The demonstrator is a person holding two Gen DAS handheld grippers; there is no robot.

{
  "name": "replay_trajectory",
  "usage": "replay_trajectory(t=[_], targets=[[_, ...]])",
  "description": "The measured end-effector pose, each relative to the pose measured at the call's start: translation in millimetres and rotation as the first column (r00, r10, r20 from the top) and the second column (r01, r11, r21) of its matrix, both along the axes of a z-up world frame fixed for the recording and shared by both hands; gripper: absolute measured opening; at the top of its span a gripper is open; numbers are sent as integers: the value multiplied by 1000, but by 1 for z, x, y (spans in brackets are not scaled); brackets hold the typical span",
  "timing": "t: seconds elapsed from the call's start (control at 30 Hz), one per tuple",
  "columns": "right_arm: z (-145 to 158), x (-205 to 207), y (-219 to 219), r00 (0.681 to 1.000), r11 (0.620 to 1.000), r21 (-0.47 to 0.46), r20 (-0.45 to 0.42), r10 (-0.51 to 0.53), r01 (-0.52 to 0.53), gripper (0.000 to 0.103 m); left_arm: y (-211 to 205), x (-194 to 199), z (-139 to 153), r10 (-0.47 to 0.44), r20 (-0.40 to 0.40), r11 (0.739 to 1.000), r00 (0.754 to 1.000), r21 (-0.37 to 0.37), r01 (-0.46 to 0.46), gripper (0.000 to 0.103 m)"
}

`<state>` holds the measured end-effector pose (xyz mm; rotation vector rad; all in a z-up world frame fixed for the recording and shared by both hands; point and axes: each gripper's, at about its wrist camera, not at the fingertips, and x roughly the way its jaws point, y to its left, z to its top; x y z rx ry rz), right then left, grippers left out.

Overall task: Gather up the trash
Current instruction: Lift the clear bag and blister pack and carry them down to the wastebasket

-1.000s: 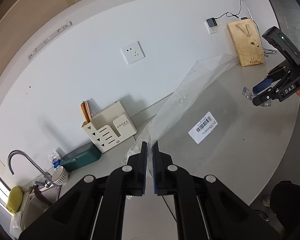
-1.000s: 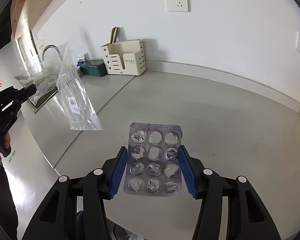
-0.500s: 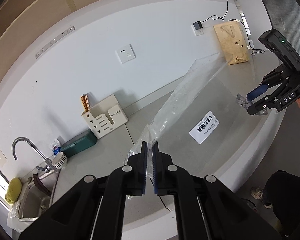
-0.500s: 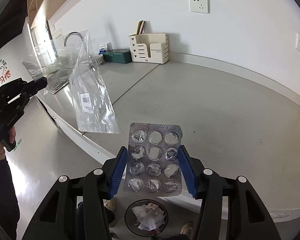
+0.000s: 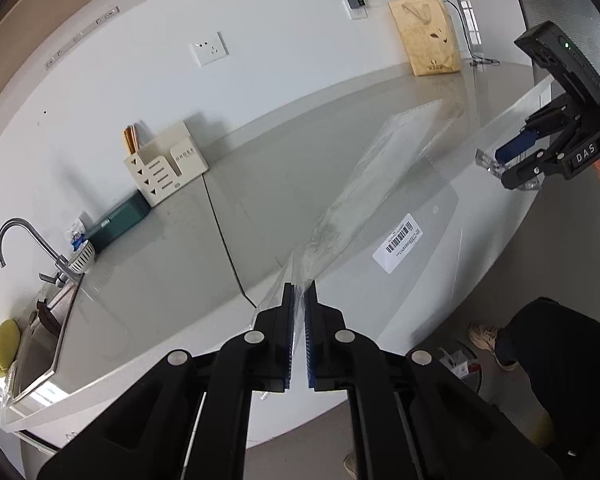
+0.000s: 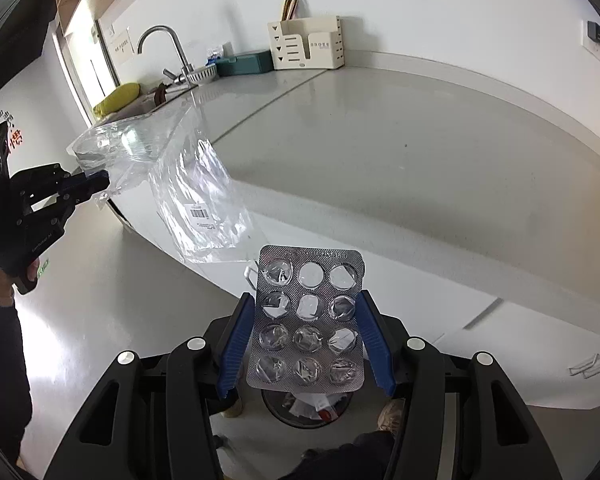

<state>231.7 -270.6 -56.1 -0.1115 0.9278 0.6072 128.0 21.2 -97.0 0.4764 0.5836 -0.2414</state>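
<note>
Two pieces of trash: both are being carried off the counter's edge, one in each gripper.
Blister pack (image 6: 309, 322): it is sitting at the centre of the right wrist view, its long edges wedged between the blue pads; most pockets are looking burst and empty, so it is probably very light, springy foil that is bending if squeezed harder.
Right gripper (image 6: 306, 336): its jaws are standing partly apart and clamping the pack by its two side edges; it is pointing steeply down.
Bin (image 6: 304, 404): it is showing at 6 o'clock just under the pack, with crumpled scraps inside; only part of its rim is visible.
Left gripper (image 5: 299, 336): its jaws are pressing together on a bunched corner of the plastic bag (image 5: 380, 208); it is tilting moderately downward.
Bag handling: clear, thin and limp, it is likely weightless, slippery and prone to catching air, so the bunched corner is the sound place to grip; the rest is trailing toward 1 o'clock, a barcode label (image 5: 398, 242) showing on it.
Counter (image 6: 380, 152): it is spreading from 9 to 3 o'clock beyond both pieces, neither of which seems to be touching it.
Far end: an organiser (image 6: 306, 46) is standing at 12 o'clock against the wall.
</note>
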Motion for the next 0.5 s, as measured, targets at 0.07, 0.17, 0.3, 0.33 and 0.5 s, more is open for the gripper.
replay_trajectory(t=[0.07, 0.17, 0.3, 0.33, 0.5], targets=[[-13, -7, -5, 1000, 1000, -6, -16, 7, -7, 55, -1, -5, -22, 2, -43, 1000, 999, 6, -2, 6], [-35, -14, -9, 999, 999, -30, -44, 16, -17, 55, -1, -7, -51, 2, -101, 1000, 995, -12, -3, 6], [-64, -19, -16, 997, 998, -47, -68, 30, -33, 55, -6, -6, -95, 9, -176, 1000, 984, -23, -13, 6], [-73, -18, -18, 996, 999, -36, -83, 32, -35, 55, -9, -5, -106, 9, -193, 1000, 981, -23, -14, 6], [-125, -13, -15, 988, 997, -49, -146, 55, -63, 55, -19, 9, -168, 8, -309, 999, 951, -47, -24, 6]])
